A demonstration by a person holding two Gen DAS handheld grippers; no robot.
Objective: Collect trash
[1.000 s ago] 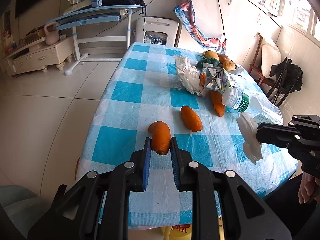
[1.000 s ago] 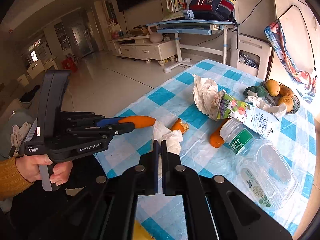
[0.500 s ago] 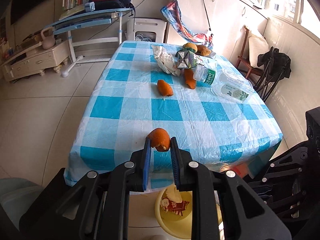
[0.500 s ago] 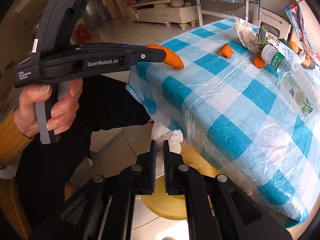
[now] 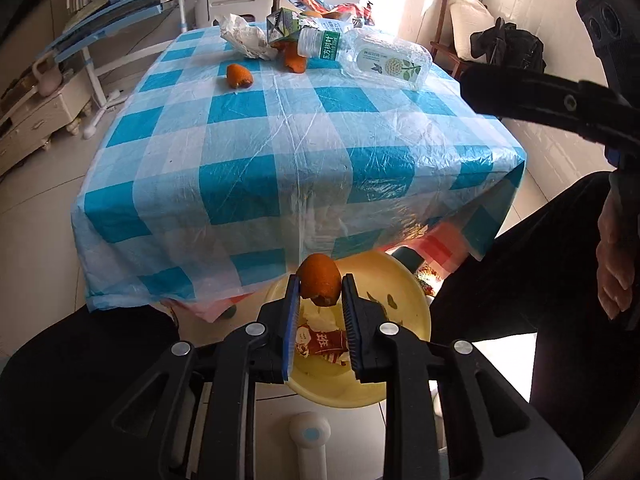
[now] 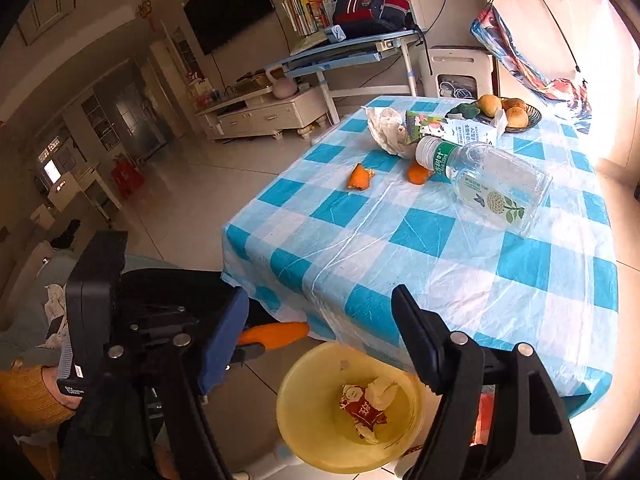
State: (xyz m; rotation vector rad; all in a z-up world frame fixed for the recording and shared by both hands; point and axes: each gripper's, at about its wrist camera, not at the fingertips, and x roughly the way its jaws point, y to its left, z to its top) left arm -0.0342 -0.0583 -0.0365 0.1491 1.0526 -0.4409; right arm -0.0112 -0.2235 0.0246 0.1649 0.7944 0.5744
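My left tongs (image 5: 317, 296) grip the orange peel (image 5: 320, 283), the yellow bin (image 5: 416, 300) directly beneath them. My right tongs (image 6: 320, 332), just opened, stand apart and empty above that bin.

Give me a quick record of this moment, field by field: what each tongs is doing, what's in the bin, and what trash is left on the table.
left tongs: jaws have just been opening, orange peel between them, above the yellow bin
right tongs: jaws have just been opening, wide apart, nothing between them, over the bin
bin contents: white tissue, red wrapper
left on table: two peel pieces, crumpled paper, milk carton, clear bottle
also on table: fruit bowl
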